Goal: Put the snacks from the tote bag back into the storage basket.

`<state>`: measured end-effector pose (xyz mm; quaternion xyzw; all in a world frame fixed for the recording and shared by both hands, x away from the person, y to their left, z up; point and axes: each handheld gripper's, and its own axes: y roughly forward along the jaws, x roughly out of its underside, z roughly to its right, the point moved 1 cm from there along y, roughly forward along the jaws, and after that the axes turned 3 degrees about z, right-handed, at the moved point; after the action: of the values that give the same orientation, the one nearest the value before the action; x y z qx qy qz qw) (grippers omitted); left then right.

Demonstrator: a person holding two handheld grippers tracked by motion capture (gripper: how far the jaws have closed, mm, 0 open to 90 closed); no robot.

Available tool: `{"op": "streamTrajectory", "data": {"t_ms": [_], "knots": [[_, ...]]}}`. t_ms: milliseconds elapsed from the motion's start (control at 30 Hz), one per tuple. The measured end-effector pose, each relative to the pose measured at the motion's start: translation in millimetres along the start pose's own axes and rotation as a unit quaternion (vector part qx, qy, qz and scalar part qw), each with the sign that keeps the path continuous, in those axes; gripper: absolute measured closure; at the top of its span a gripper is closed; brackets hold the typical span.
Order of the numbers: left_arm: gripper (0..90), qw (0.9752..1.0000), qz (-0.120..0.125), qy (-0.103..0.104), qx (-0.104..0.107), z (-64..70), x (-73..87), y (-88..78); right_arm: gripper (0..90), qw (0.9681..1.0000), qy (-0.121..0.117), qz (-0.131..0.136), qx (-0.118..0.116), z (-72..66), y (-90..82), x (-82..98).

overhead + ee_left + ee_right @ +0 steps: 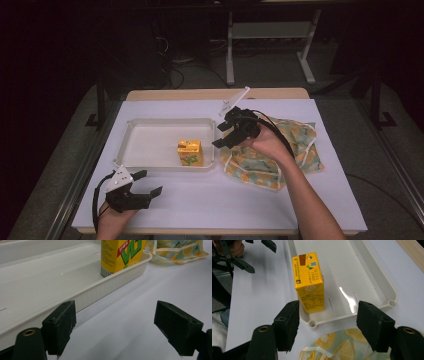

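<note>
A yellow juice carton point(190, 152) stands upright in the near right corner of a white tray point(150, 140). My right gripper point(223, 135) hovers open just right of the tray, above a fruit-print cloth bag point(295, 145). In the right gripper view the carton point(309, 281) stands beyond the spread, empty jaws of the right gripper point(328, 326), and the bag point(337, 346) lies below. My left gripper point(148, 183) rests open near the table's front left edge. In the left gripper view, the left gripper point(120, 325) faces the tray wall point(105, 287) and carton point(120, 255).
White paper point(240, 195) covers the tabletop. The bag point(175, 250) lies right of the tray. Beyond the far edge are table legs point(230, 50) and cables on a dark floor.
</note>
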<state>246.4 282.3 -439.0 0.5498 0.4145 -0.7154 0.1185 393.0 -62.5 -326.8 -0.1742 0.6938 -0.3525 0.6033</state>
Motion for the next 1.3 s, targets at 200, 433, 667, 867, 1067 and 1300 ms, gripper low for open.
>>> {"op": "streamTrajectory", "data": {"t_ms": [200,433,667,867,1067,1300], "knots": [[17.5,1.0000,0.002,-0.001,0.000,0.1,0.1,0.4,34.1,0.9999,0.009,-0.006,0.001,1.7,-2.4,6.5],[17.5,1.0000,0.000,-0.002,0.000,0.5,0.1,0.3,34.3,0.9999,0.010,-0.003,0.004,1.9,-5.0,12.3],[17.5,1.0000,-0.001,-0.002,-0.001,0.5,-0.1,0.0,34.2,0.9998,0.018,0.000,0.004,1.7,-7.3,17.0],[17.6,1.0000,-0.001,-0.002,0.000,0.5,-0.1,0.1,34.2,0.9997,0.025,0.000,0.004,2.8,-7.9,22.5],[17.6,1.0000,-0.001,-0.002,0.000,0.3,0.0,0.4,34.2,0.9996,0.028,-0.002,0.005,3.8,-9.1,27.9],[17.6,1.0000,-0.001,-0.001,0.000,0.4,-0.1,0.5,34.1,0.9993,0.038,-0.003,0.007,2.7,-14.2,34.2]]}}
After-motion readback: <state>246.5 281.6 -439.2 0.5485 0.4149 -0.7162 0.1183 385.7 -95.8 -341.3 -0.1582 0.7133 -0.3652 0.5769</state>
